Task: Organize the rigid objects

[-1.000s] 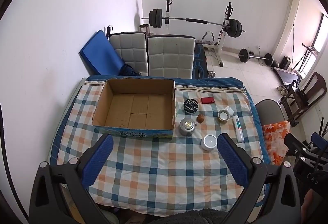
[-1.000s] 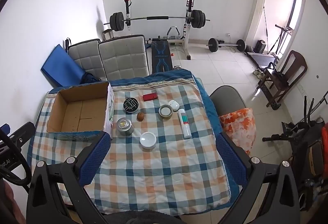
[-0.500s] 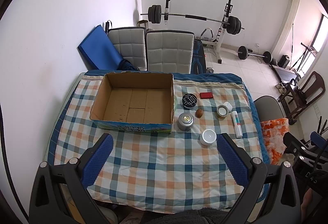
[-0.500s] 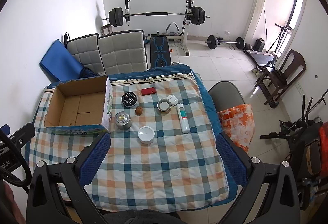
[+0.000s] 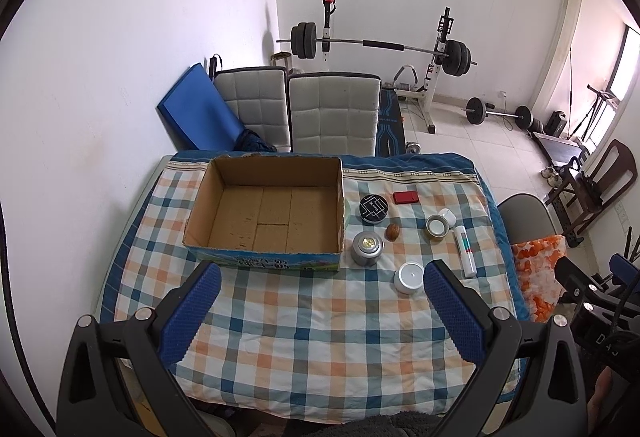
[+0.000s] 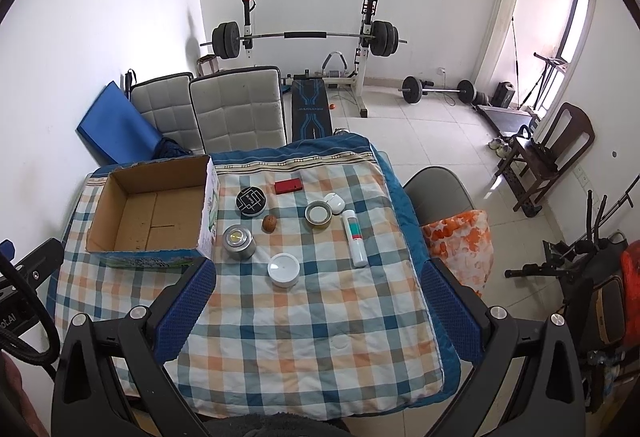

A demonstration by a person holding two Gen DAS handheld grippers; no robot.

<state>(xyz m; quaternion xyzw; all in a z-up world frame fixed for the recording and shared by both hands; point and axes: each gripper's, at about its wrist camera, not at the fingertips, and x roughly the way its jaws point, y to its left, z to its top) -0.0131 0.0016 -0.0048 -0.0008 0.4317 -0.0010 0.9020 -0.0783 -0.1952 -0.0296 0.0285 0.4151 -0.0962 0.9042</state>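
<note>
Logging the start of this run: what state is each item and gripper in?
cardboard box: open, empty
silver tin: upright, beside box
white jar: lid on
white tube: lying flat
left gripper: open
right gripper: open

a home gym room: barbell rack [image 6: 308, 37], padded chairs [image 6: 236, 113].

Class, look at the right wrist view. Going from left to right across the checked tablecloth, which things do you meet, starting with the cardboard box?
cardboard box → silver tin → brown nut → white jar → tape roll → white tube
</note>
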